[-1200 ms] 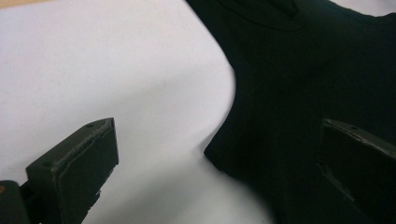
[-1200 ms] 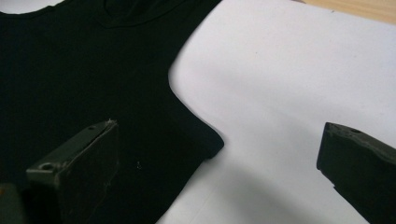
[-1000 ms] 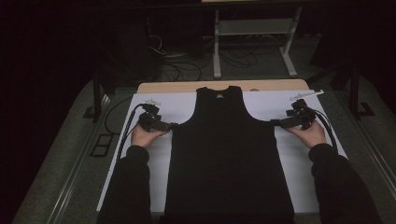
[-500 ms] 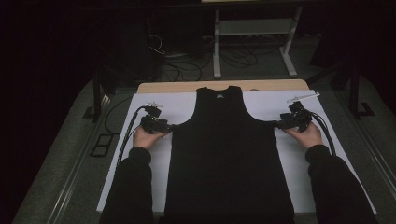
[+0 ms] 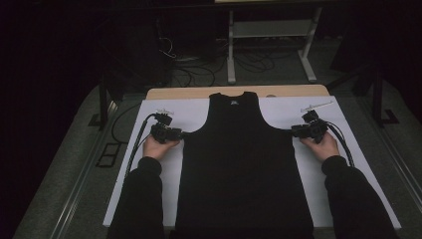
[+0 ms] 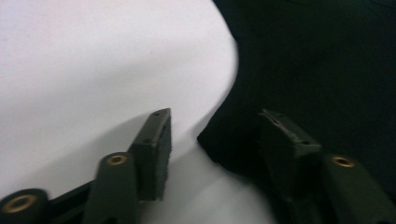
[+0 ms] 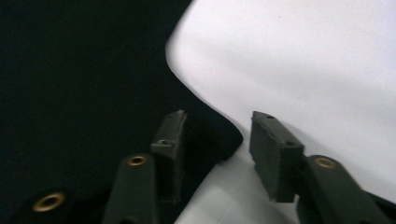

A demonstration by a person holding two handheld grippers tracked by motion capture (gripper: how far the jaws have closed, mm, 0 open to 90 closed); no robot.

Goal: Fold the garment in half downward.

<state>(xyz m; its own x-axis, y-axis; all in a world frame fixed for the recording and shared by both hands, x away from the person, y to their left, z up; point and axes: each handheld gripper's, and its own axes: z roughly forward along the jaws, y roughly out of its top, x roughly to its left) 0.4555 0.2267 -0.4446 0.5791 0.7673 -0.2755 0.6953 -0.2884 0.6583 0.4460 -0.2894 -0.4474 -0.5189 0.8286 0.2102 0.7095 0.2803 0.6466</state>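
A black sleeveless top (image 5: 239, 159) lies flat on a white sheet (image 5: 199, 112) that covers the table. My left gripper (image 5: 180, 133) sits at the top's left underarm corner (image 6: 208, 140); its jaws have just been closing. That corner lies in the gap, one pad (image 6: 156, 144) still on white sheet. My right gripper (image 5: 294, 131) sits at the right underarm corner (image 7: 224, 135), jaws also just closing. The corner lies between them, with white sheet showing before the outer pad (image 7: 273, 154). Neither pair presses the cloth.
The wooden table edge (image 5: 174, 93) shows beyond the sheet. A thin white item (image 5: 317, 105) lies on the sheet at the back right. A white stand (image 5: 268, 35) and loose cables (image 5: 199, 69) are on the floor behind. Floor rails (image 5: 107, 154) run at left.
Both grippers' jaws have narrowed around the underarm corners of the top. The right hand has edged slightly inward; the left hand has stayed put.
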